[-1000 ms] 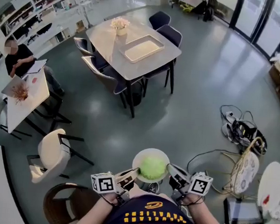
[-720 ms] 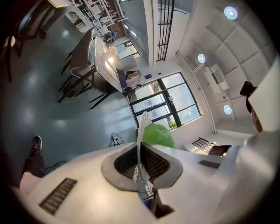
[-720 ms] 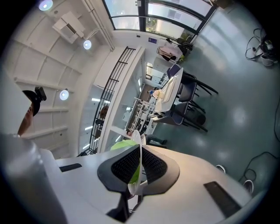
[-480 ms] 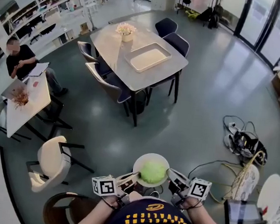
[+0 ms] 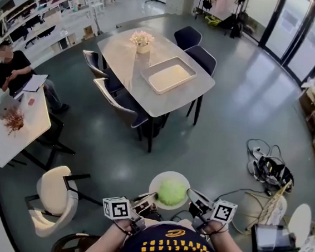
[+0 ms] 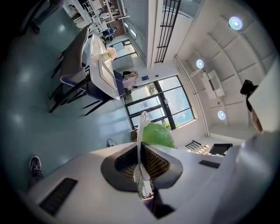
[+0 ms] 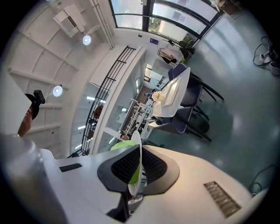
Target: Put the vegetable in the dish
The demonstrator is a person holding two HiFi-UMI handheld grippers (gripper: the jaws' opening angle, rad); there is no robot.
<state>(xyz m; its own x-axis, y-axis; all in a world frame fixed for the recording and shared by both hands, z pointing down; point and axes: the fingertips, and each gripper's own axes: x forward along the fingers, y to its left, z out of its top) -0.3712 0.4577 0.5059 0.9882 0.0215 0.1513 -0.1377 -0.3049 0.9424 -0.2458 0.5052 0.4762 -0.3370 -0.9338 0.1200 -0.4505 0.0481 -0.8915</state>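
A round green vegetable [image 5: 171, 192] lies in a white dish [image 5: 157, 181] that is carried in the air in front of my body. In the head view my left gripper [image 5: 148, 200] is shut on the dish's left rim and my right gripper [image 5: 190, 196] is shut on its right rim. The left gripper view has the dish [image 6: 142, 127] edge-on between the black pads, with the vegetable [image 6: 158, 135] beyond my left gripper [image 6: 141, 164]. In the right gripper view the dish [image 7: 137, 142] is likewise pinched by my right gripper [image 7: 139, 168], and the vegetable [image 7: 119, 147] shows to its left.
Ahead stands a grey table [image 5: 127, 63] with a cream tray [image 5: 171, 78], a flower vase [image 5: 143, 41] and dark chairs [image 5: 121, 102] around it. A white chair [image 5: 55, 193] is at left. Cables [image 5: 268, 168] lie on the floor at right. A person [image 5: 15, 71] sits at a white table.
The view has shifted: the grey table now sits lower and nearer in the head view. Both grippers keep the same hold on the dish, and the vegetable has stayed in it.
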